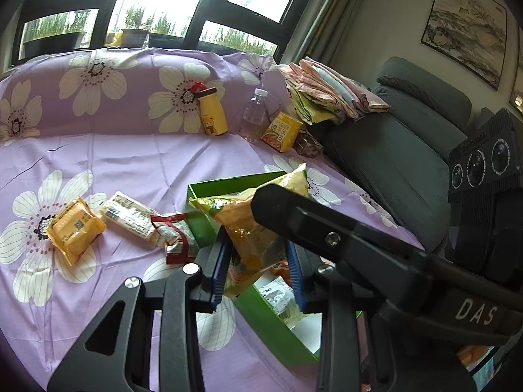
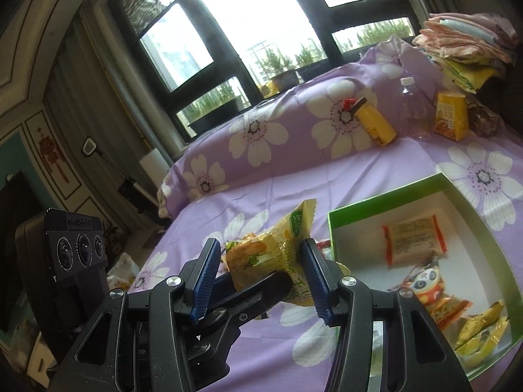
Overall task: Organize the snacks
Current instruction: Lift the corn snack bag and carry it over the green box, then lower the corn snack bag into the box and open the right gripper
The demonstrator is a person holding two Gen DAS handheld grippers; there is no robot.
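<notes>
A crinkled yellow snack bag (image 1: 248, 219) hangs above the purple flowered sheet, at the near corner of the green box (image 1: 228, 185). My left gripper (image 1: 258, 261) is shut on the bag's lower part, blue pads on both sides. My right gripper (image 2: 261, 261) is shut on the same bag (image 2: 271, 248), and its black finger (image 1: 294, 215) crosses the left wrist view. One finger of the left gripper (image 2: 258, 289) shows under the bag in the right wrist view. The open green box (image 2: 392, 196) holds several wrapped snacks.
An orange packet (image 1: 73, 228), a white packet (image 1: 130, 215) and a red-trimmed packet (image 1: 173, 235) lie on the sheet left of the box. A yellow bottle (image 1: 212, 114), a clear bottle (image 1: 253, 117) and a yellow carton (image 1: 281, 132) stand at the back. Folded cloths (image 1: 327, 88) rest on a grey sofa (image 1: 408, 150).
</notes>
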